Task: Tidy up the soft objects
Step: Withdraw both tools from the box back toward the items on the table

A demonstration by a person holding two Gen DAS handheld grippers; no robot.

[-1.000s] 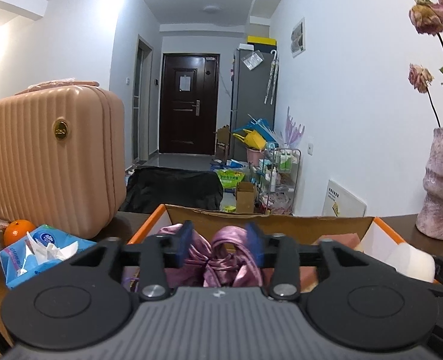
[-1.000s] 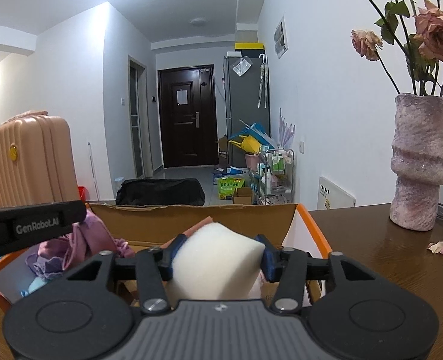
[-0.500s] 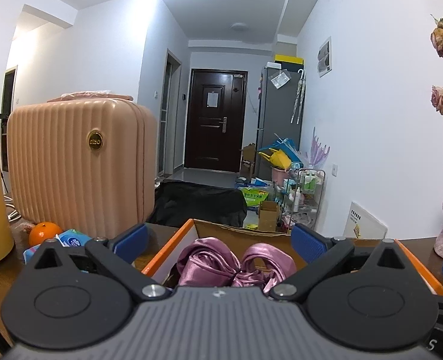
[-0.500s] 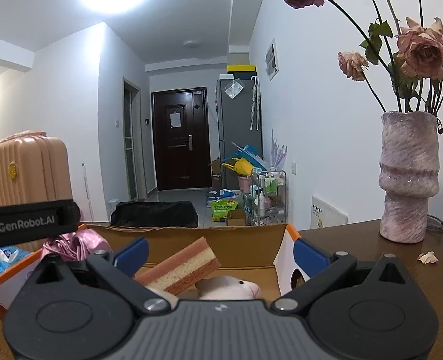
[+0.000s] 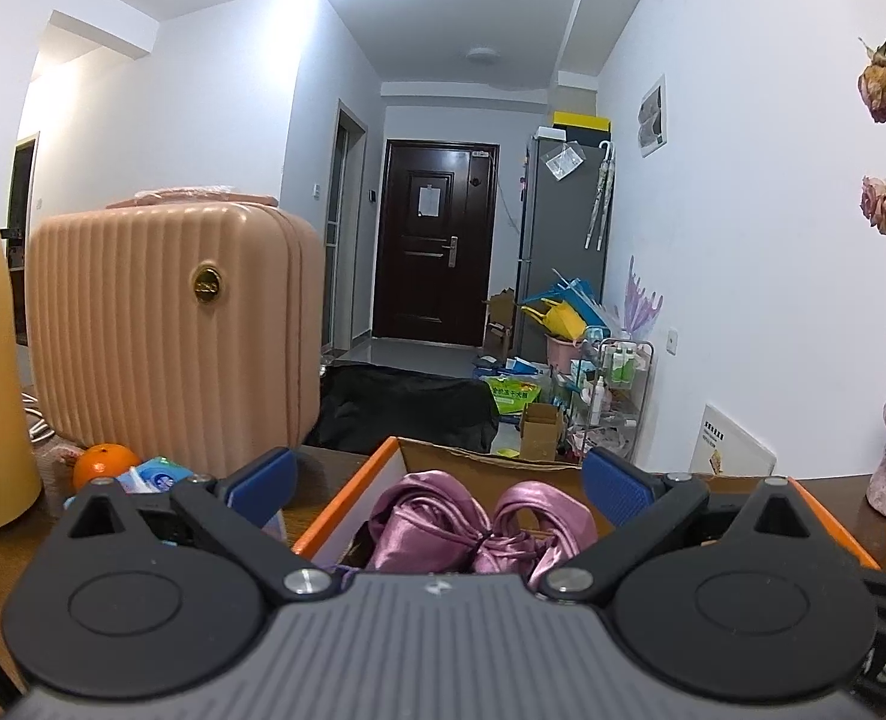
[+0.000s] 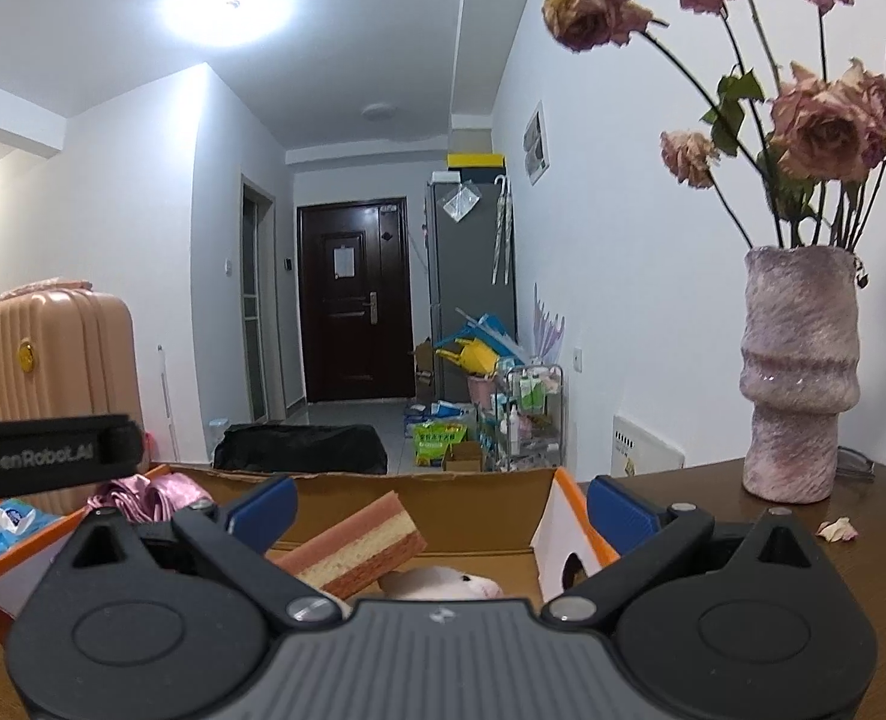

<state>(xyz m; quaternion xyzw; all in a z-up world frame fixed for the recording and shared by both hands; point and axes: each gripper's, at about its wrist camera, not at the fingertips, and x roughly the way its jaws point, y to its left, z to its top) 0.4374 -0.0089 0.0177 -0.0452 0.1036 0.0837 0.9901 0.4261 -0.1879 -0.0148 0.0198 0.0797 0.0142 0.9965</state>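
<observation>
2 tools hang just above the open cardboard box on the brown surface, and we read this as the moment right after a drop-off. Our left tool has just been opening and now stands spread wide, with the purple satin cloth lying loose in the box below and between its blue pads, touched by neither. Our right tool has likewise just been opening and grips nothing; under it, the box holds a pink-and-cream layered sponge leaning on a pale plush toy. Keeping both tools low over the box suits soft things, we think, since they can settle without bouncing out. Beside the box sit a wipes pack, an orange and a peach case; a vase stands well apart.
</observation>
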